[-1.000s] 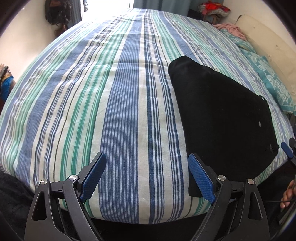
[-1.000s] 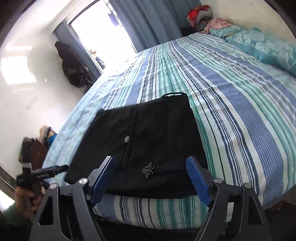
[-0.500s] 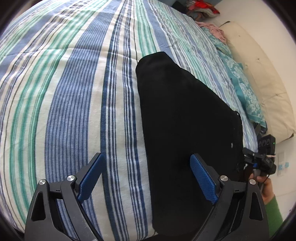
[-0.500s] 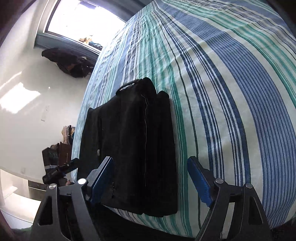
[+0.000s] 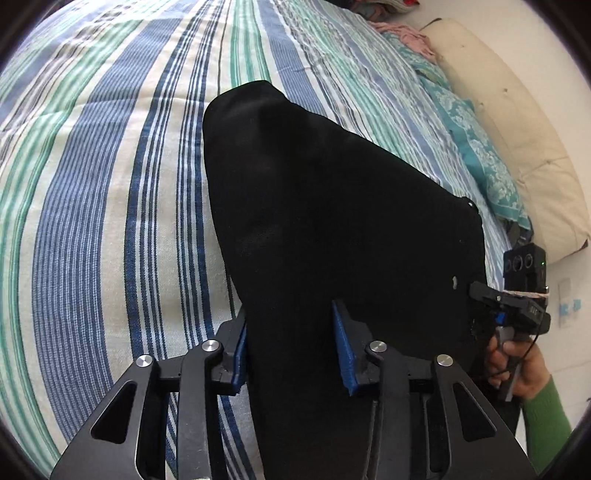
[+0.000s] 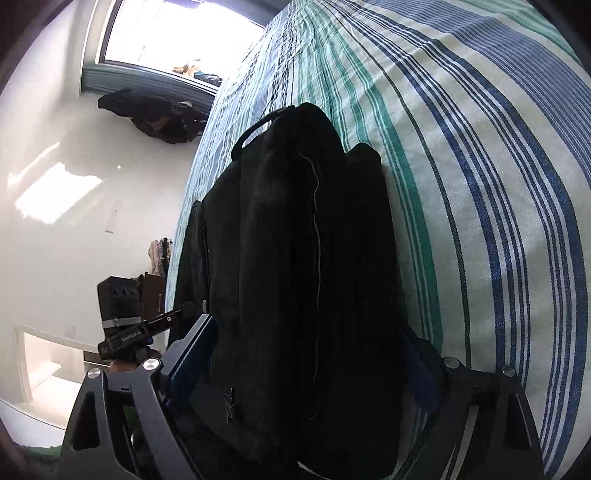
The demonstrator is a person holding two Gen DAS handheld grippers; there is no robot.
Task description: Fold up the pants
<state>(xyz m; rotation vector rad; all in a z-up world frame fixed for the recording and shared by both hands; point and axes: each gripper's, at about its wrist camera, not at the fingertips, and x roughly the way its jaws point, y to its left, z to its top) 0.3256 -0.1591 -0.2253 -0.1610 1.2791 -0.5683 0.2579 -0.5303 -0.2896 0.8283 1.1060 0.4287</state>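
Black folded pants (image 5: 332,206) lie on the striped bed (image 5: 92,221) near its front edge. My left gripper (image 5: 291,343) has its blue pads around the near left edge of the pants, jaws narrowed on the cloth. In the right wrist view the pants (image 6: 303,258) fill the middle, with a waist loop at the far end. My right gripper (image 6: 306,365) straddles the pants' near end; its jaws stand wide, and the right pad is partly hidden by cloth. The right gripper also shows in the left wrist view (image 5: 513,306) at the pants' right corner.
Teal patterned pillows (image 5: 476,147) and a cream cushion (image 5: 517,122) lie at the bed's right side. A window (image 6: 166,33) and dark clothes hanging on the wall (image 6: 155,114) are to the left. The bed edge runs just under both grippers.
Both grippers have moved forward onto the pants. The left jaws have narrowed around the pants' edge. The right gripper now has the cloth between its jaws.
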